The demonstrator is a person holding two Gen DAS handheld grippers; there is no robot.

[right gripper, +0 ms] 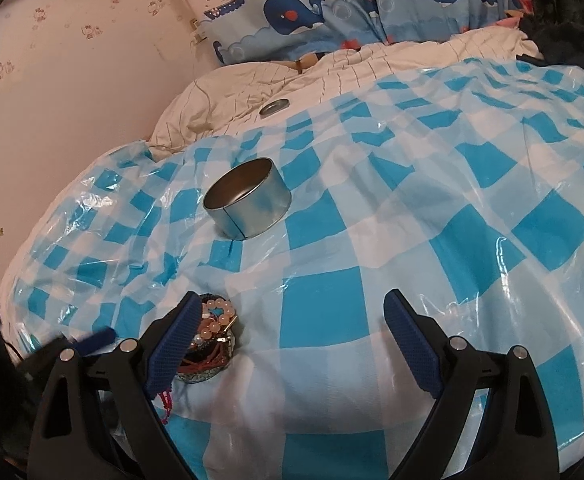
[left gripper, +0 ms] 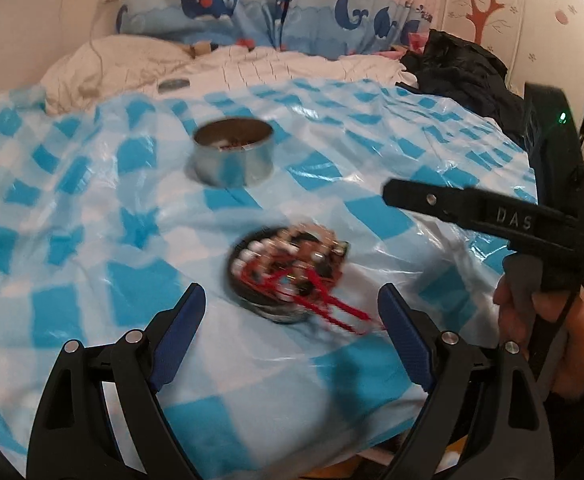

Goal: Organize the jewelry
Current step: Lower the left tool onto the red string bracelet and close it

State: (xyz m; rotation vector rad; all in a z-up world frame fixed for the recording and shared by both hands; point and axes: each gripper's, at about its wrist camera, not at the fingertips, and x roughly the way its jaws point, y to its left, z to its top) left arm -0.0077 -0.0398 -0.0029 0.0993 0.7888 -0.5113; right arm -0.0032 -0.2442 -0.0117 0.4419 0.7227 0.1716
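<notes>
The jewelry (left gripper: 288, 268) sits heaped in a small shallow round dish (left gripper: 252, 300) on the bed, near the bed's front edge: pale pink and white beads, dark pieces, and red cords (left gripper: 331, 308) that spill over the dish's rim onto the blue-and-white checked plastic sheet (left gripper: 92, 200) covering the bed. The dish is blurred in my left view, so I cannot make out single pieces. Further in toward the middle of the bed stands an open round metal tin (left gripper: 234, 156), upright, well apart from the dish; something reddish lies in its bottom, too small to tell. Beyond the sheet's far edge a flat round lid (right gripper: 274, 107) lies on the white quilt (right gripper: 371, 64), and a black garment (left gripper: 463, 68) is bunched at the far right corner. Whale-patterned curtains (left gripper: 220, 0) hang behind the bed.

My left gripper (left gripper: 292, 328) hovers above the dish, jaws spread wide with nothing between the pads. My right gripper (right gripper: 292, 328) has its jaws wide too, holding nothing; its left finger (right gripper: 176, 344) overlaps the dish in view, and I cannot tell if it touches. My right hand (left gripper: 551, 320) grips the handle
</notes>
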